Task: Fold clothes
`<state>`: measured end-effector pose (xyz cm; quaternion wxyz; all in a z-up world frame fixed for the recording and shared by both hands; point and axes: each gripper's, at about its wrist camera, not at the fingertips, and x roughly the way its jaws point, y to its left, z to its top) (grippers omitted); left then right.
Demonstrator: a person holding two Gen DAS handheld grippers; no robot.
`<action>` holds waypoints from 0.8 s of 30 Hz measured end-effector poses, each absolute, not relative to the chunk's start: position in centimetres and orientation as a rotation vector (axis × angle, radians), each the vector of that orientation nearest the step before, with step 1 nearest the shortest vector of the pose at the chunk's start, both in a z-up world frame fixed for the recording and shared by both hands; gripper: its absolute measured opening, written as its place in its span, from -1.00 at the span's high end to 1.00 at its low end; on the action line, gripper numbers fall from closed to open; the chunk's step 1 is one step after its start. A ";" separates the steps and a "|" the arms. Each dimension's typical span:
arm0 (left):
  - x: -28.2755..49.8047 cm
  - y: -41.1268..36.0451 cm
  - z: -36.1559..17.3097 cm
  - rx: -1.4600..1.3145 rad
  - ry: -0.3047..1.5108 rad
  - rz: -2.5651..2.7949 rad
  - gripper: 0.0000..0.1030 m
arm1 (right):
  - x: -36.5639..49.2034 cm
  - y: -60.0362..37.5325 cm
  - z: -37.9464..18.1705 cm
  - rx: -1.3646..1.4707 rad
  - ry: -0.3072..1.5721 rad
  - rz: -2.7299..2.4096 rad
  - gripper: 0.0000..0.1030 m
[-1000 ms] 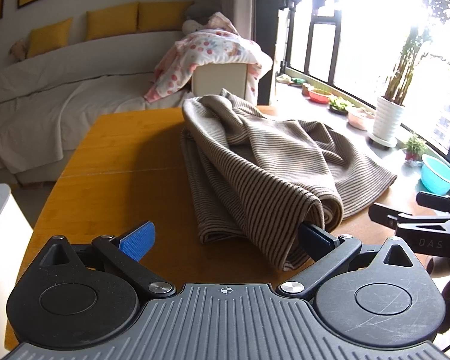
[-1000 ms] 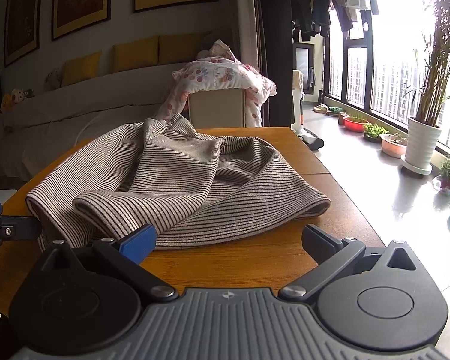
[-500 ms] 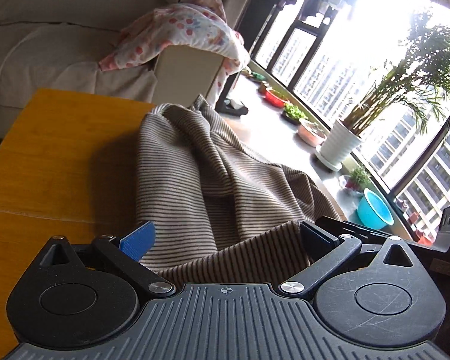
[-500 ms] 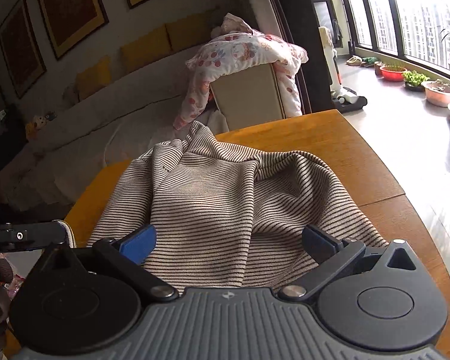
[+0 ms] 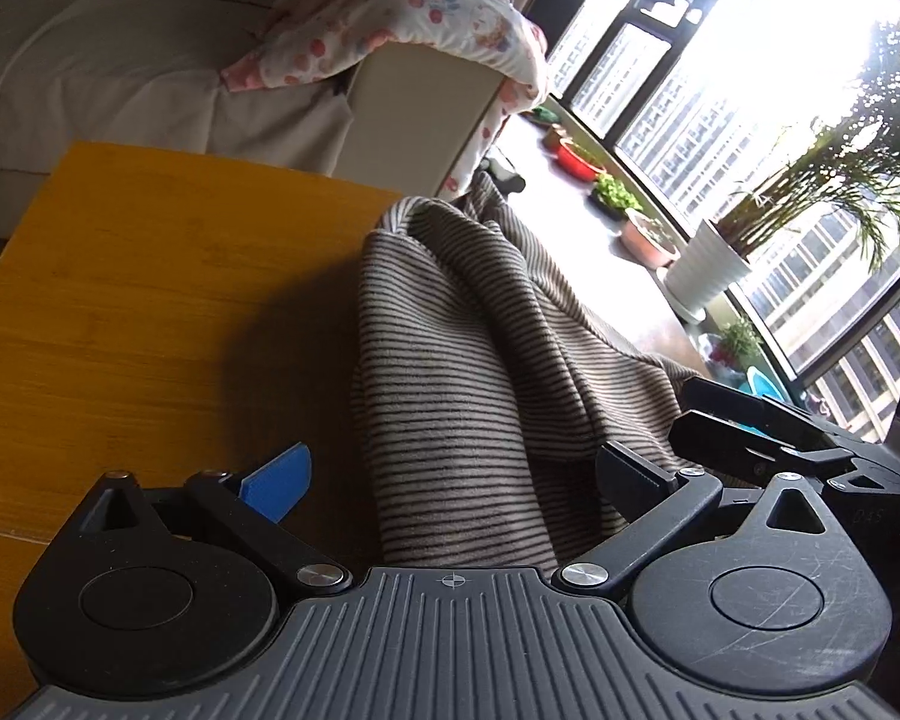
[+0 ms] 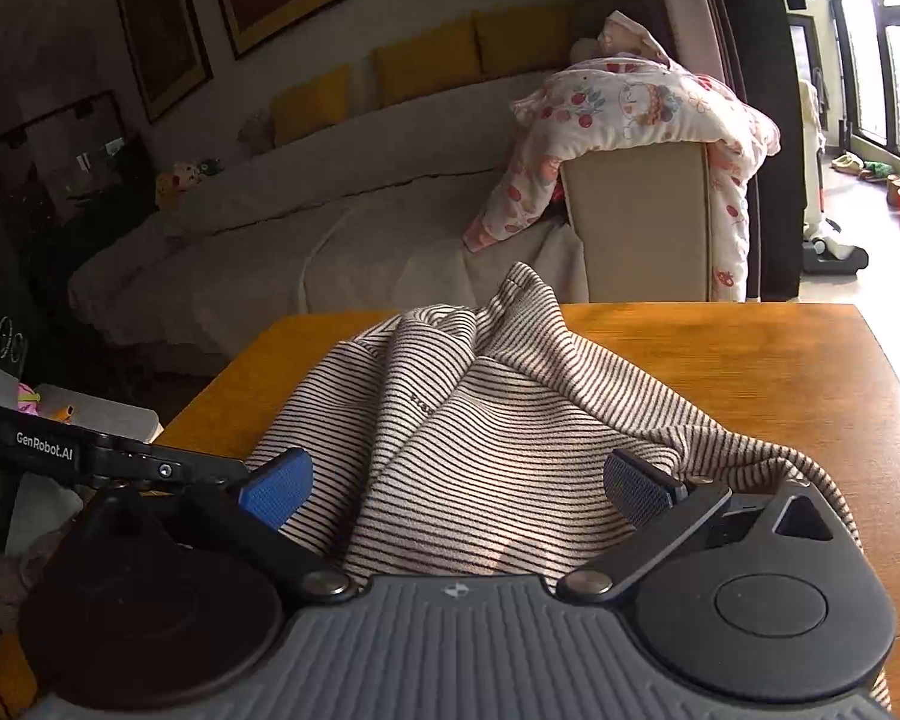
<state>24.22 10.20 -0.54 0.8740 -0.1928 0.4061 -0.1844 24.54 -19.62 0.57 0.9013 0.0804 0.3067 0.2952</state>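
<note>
- A striped garment (image 5: 468,360), beige with thin dark lines, is lying in a loose, rumpled heap on the orange wooden table (image 5: 120,300), its near edge reaching right in between the fingers of both tools.
- The left gripper (image 5: 450,474) is standing with its fingers spread wide; the cloth is running between the blue pad (image 5: 279,477) and the dark opposite finger (image 5: 630,468), and neither one is pressing on it.
- The right gripper (image 6: 456,483) is likewise spread wide, with the striped cloth (image 6: 480,420) bunched between its blue left pad (image 6: 273,489) and right pad (image 6: 639,486); a fold is draping over the tool's right linkage (image 6: 798,474).
- In the right wrist view the left gripper's body, marked GenRobot.AI (image 6: 45,453), is sitting just beside the right tool's left finger; whether the two are touching is hard to say from this angle.
- In the left wrist view the right gripper's black fingers (image 5: 744,426) are lying at the cloth's right edge, near the left tool's right finger.
- Beyond the table's far edge, a pale sofa (image 6: 330,210) with yellow cushions (image 6: 420,60) is running along the wall.
- A flower-printed quilt (image 6: 642,102) is hanging over a cream chair back (image 6: 636,222).
- Potted plants (image 5: 708,270) are standing by the bright window (image 5: 768,72).
</note>
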 end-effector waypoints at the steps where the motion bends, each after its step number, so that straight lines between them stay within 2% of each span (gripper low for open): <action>1: 24.3 10.0 -0.7 -0.414 0.851 -0.409 -0.95 | 24.8 -19.6 0.4 0.200 0.657 0.647 -1.00; 2: 24.5 9.7 -0.8 -0.400 0.853 -0.411 -0.91 | 25.1 -19.5 0.0 0.216 0.684 0.662 -1.00; 4: 24.7 9.0 -1.1 -0.354 0.853 -0.401 -0.57 | 25.7 -19.2 -1.0 0.240 0.740 0.686 -1.00; 8: 24.8 8.2 -1.6 -0.270 0.832 -0.392 -0.45 | 25.2 -19.6 -2.6 0.238 0.753 0.722 -1.00; 10: 24.7 7.9 -1.8 -0.235 0.841 -0.408 -0.24 | 24.8 -19.8 -3.1 0.231 0.755 0.742 -1.00; 14: 23.3 7.3 -1.5 -0.156 0.865 -0.460 0.04 | 23.2 -20.7 -3.1 0.235 0.792 0.770 -1.00; 16: 22.3 6.9 -1.3 -0.110 0.882 -0.513 0.30 | 21.6 -20.8 -3.0 0.164 0.799 0.803 -1.00; 18: 21.6 6.3 -1.2 -0.041 0.885 -0.529 0.44 | 20.2 -20.7 -2.9 0.100 0.797 0.829 -1.00; 21: 21.6 5.7 -0.6 0.059 0.863 -0.525 0.56 | 19.1 -20.9 -2.7 0.108 0.796 0.812 -1.00; 24: 22.8 6.6 1.3 0.201 0.737 -0.437 0.58 | 19.6 -20.8 -2.5 0.182 0.835 0.770 -1.00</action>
